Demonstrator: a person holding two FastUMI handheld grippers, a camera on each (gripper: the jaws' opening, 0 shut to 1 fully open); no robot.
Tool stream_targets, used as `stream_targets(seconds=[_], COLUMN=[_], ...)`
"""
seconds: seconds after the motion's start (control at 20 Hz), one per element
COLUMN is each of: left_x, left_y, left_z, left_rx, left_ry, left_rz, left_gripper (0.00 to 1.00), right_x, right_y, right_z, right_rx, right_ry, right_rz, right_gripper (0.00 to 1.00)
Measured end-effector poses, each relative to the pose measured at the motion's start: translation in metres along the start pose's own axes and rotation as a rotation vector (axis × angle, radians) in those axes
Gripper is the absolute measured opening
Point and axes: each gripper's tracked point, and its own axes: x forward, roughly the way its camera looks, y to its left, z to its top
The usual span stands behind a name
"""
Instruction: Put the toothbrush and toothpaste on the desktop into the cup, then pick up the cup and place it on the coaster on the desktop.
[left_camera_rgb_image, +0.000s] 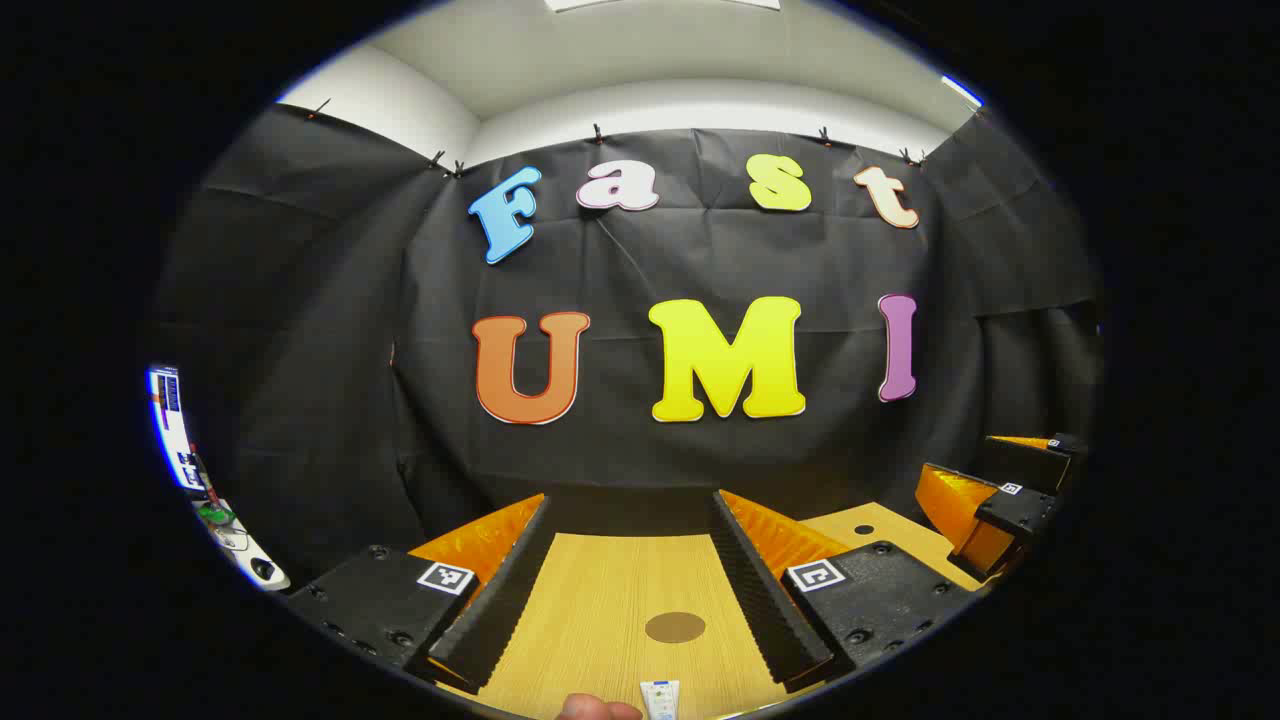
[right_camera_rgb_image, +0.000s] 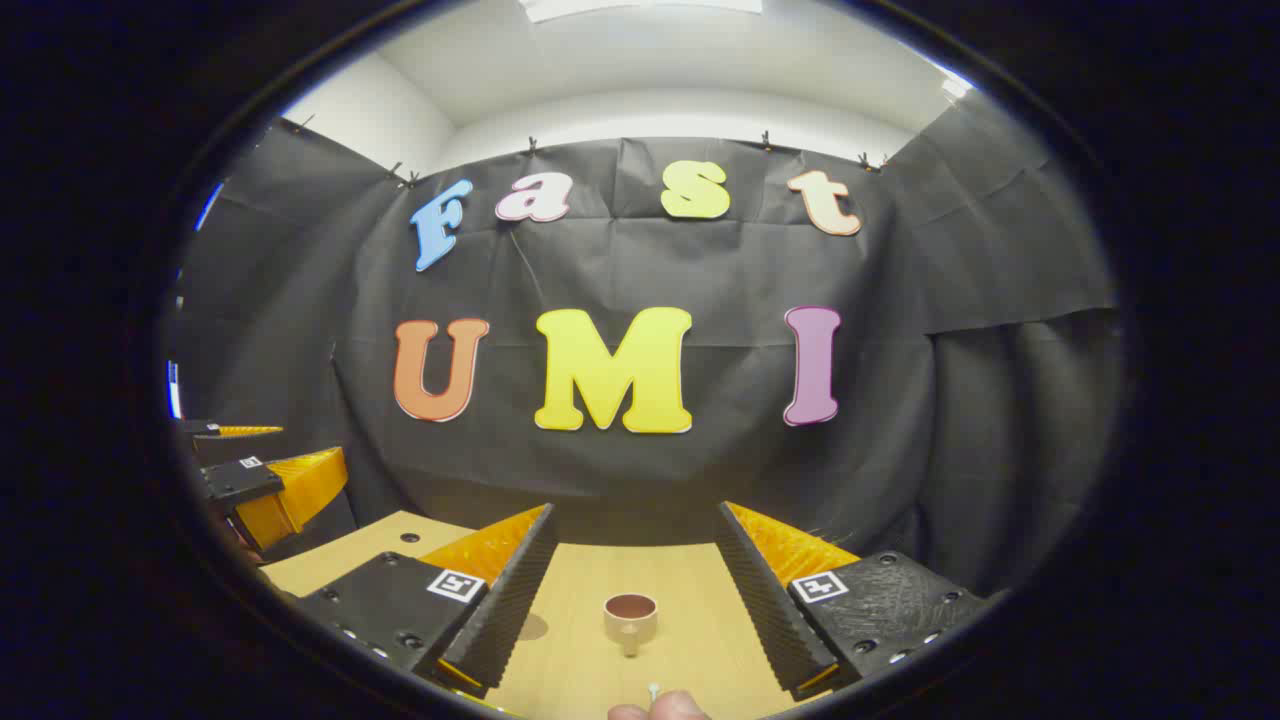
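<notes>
Where black cloth backs wooden desktop, cup upright; both grippers spread apart

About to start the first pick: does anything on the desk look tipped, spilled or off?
Nothing stands out. The beige cup stands upright and apart from the open right gripper. The round brown coaster lies flat on the wooden desktop, between the open left gripper's fingers. No spill.
</notes>
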Motion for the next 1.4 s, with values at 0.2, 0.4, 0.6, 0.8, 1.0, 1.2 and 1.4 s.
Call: stream_targets(seconds=[0.2,0.4,0.6,0.8,1.0,1.2,1.4], left_x=[0.001,0.004,0.005,0.007,0.007,0.006,0.001], left_y=[0.005,0.008,0.007,0.006,0.003,0.002,0.001], left_z=[-0.001,-0.006,-0.008,-0.010,-0.010,-0.011,-0.016], left_rx=[-0.002,-0.009,-0.010,-0.014,-0.015,-0.011,-0.013], left_ry=[0.002,0.016,0.020,0.025,0.025,0.025,0.032], left_rz=[0.009,0.019,0.021,0.020,0.022,0.024,0.028], left_gripper=[0.98,0.97,0.98,0.98,0.98,0.97,0.98], right_x=[0.004,0.007,0.008,0.012,0.013,0.015,0.015], right_y=[0.002,0.004,0.003,0.000,-0.002,-0.003,-0.002], right_z=[0.001,0.000,-0.001,-0.001,-0.001,-0.004,-0.008], right_rx=[0.002,0.000,-0.006,-0.009,-0.013,-0.006,0.006], right_ry=[-0.001,0.002,0.001,0.002,0.001,0.010,0.019], right_rz=[0.003,0.008,0.011,0.010,0.011,0.016,0.020], right_gripper=[0.95,0.97,0.95,0.95,0.95,0.95,0.95])
